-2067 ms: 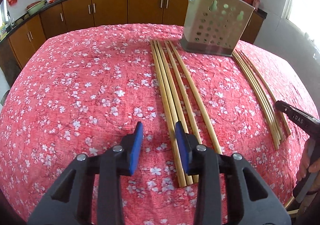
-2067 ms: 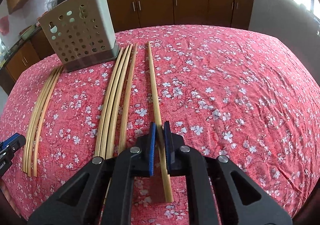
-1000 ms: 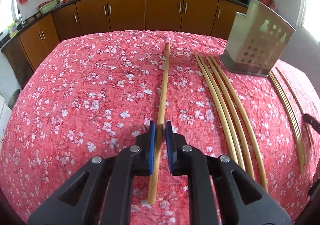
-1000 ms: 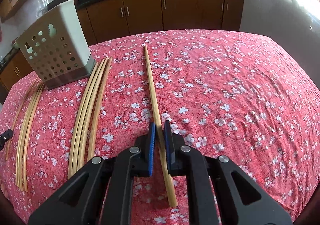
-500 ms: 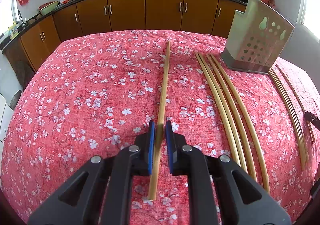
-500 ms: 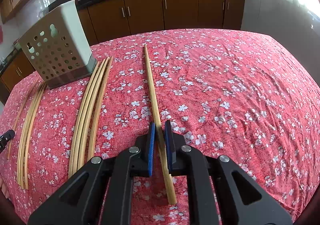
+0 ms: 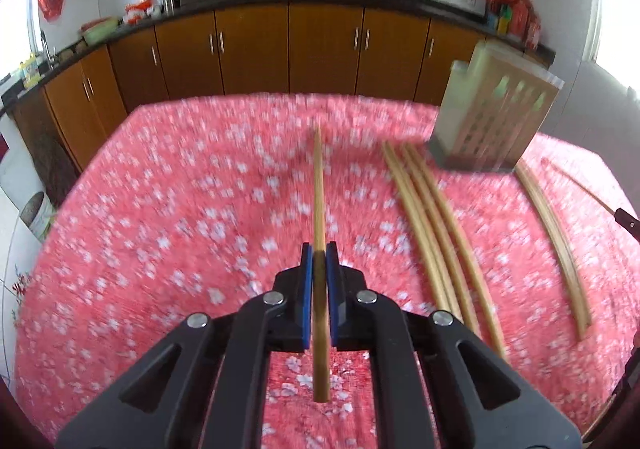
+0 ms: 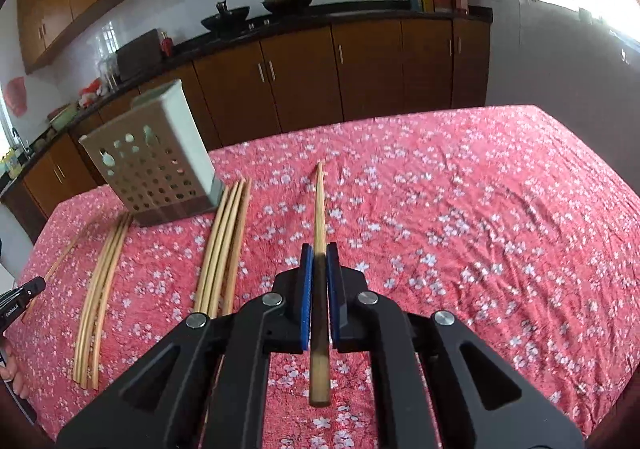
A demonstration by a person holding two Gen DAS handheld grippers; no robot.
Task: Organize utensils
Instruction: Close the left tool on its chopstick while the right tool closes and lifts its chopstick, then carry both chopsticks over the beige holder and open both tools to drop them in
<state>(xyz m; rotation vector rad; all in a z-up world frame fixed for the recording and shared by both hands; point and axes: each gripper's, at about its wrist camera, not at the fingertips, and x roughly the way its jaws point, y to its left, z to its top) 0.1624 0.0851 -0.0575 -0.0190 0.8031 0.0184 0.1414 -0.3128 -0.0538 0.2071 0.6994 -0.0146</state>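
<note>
The left gripper (image 7: 319, 249) pinches one chopstick (image 7: 318, 185) between its blue pads, and the right gripper (image 8: 319, 249) pinches another chopstick (image 8: 319, 205). Both sticks point away over the red flowered surface (image 8: 480, 209). More loose chopsticks (image 8: 222, 245) lie near the perforated holder (image 8: 152, 169), far left.

L gripper (image 7: 319, 255) jaws clamped on chopstick (image 7: 319, 185); 3 more beside perforated holder (image 7: 496, 117).
</note>
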